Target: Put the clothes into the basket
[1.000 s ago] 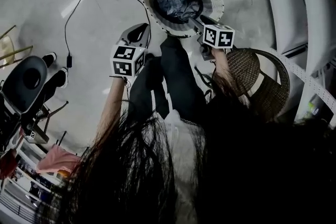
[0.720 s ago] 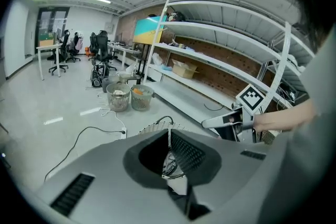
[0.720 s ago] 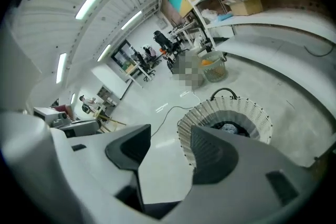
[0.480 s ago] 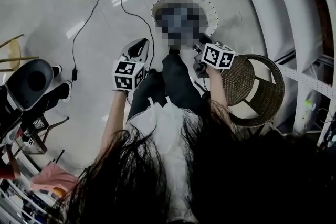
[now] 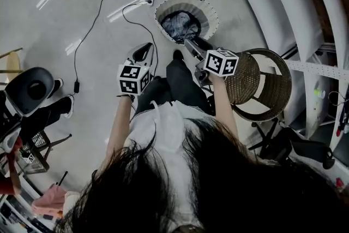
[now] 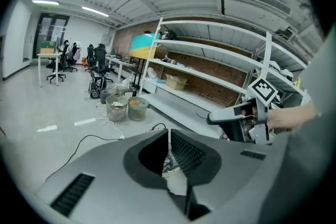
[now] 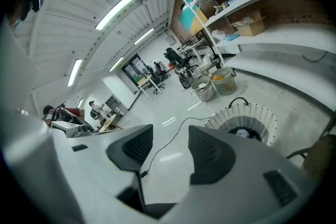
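Clothes: dark bundle lying bunched inside the basket.
Basket: white mesh, upright on the floor, ahead of both tongs and near a wicker chair.
Left tongs: narrow, tips together, nothing gripped.
Right tongs: wide, jaws have just been narrowing a little, only bare floor shows between them.
Handling: probably soft, light and limp, not fragile; any piece would sag and trail when lifted.
Hold: pinch a thick bunched fold near the middle, not a thin edge.

Clothes lie in the basket, which stands left of the chair.
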### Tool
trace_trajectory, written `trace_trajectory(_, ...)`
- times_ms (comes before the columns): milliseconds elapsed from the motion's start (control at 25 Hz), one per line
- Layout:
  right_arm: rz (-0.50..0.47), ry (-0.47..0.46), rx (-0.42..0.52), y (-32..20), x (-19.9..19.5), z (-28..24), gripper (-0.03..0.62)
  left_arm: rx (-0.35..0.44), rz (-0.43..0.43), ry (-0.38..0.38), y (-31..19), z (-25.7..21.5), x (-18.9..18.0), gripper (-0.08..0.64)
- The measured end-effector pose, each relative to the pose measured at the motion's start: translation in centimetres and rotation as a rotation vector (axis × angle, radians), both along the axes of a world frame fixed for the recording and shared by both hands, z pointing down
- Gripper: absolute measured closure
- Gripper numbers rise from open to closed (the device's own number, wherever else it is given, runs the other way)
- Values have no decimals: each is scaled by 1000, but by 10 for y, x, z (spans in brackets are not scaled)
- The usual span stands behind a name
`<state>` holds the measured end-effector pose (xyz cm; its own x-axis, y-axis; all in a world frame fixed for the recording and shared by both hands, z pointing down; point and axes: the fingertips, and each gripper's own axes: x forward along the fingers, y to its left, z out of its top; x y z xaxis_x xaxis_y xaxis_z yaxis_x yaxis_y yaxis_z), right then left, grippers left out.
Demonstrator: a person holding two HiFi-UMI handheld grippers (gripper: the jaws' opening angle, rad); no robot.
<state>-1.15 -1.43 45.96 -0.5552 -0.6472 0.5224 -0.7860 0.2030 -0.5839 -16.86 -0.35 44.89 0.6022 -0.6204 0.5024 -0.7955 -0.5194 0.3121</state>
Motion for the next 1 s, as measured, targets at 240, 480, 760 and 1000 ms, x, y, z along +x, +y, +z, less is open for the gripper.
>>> trace_trajectory(240, 6, 45, 16, 36, -14, -15, 425, -3, 57, 35, 30, -6, 8, 535)
trace_trajectory(480, 7, 44, 23, 55, -11, -34, 456, -14, 77, 63, 54, -13, 25, 535)
trace_trajectory(760, 1, 33, 31, 81, -1, -45, 463, 3, 100, 63, 69, -22, 48, 535)
trace_trajectory(1000, -22, 23, 43, 120, 15, -51, 473, 42, 87, 59, 92, -40, 71, 535)
